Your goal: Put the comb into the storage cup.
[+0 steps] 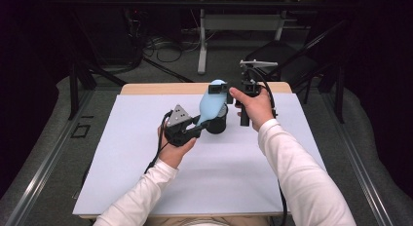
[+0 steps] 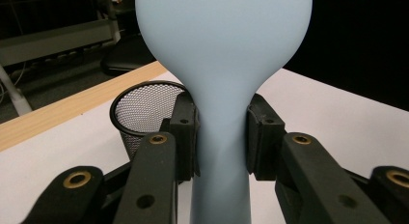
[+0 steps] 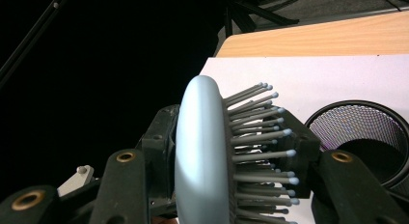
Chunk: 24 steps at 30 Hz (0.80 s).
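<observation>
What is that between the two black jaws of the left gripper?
The narrow handle of a light blue hairbrush, clamped by the left gripper, as the left gripper view shows. A black mesh cup stands behind on the table.

Hairbrush point(image 2: 224, 50): head cropped at 12 o'clock, handle at 6. Mesh cup point(image 1: 217, 124): largely hidden behind brush; in right gripper view point(image 3: 366, 132), we find it cropped at 3 o'clock; contents, perhaps none, indiscernible.
</observation>
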Tool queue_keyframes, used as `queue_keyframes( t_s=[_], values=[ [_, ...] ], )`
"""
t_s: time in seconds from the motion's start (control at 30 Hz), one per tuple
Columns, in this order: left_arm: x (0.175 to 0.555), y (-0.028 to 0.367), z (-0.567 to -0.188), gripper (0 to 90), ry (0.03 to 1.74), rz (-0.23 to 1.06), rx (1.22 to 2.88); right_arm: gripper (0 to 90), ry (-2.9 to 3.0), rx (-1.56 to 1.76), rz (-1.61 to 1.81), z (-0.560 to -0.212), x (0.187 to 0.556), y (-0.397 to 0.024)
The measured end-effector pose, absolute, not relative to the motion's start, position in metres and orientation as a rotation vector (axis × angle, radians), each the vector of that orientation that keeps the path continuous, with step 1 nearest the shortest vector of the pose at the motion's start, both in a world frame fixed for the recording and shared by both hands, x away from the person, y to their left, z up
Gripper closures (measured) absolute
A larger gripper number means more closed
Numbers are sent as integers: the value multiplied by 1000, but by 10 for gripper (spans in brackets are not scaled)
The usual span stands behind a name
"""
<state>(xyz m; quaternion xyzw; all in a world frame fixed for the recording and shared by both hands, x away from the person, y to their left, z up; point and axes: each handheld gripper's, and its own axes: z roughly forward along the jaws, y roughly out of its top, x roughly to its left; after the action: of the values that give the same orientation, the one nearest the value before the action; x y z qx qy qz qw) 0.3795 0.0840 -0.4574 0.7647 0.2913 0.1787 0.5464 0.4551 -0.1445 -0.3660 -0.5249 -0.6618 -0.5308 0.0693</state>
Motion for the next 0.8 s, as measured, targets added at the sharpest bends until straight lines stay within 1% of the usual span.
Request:
queue_keyframes(
  t_s=[0.53, 0.8],
  values=[
    [380, 84, -458, 686, 703, 421, 1804, 496, -1976, -1585, -1591, -366, 456, -145],
    [381, 84, -459, 668, 706, 406, 1803, 500, -1975, -1584, -1589, -366, 456, -146]
  ],
)
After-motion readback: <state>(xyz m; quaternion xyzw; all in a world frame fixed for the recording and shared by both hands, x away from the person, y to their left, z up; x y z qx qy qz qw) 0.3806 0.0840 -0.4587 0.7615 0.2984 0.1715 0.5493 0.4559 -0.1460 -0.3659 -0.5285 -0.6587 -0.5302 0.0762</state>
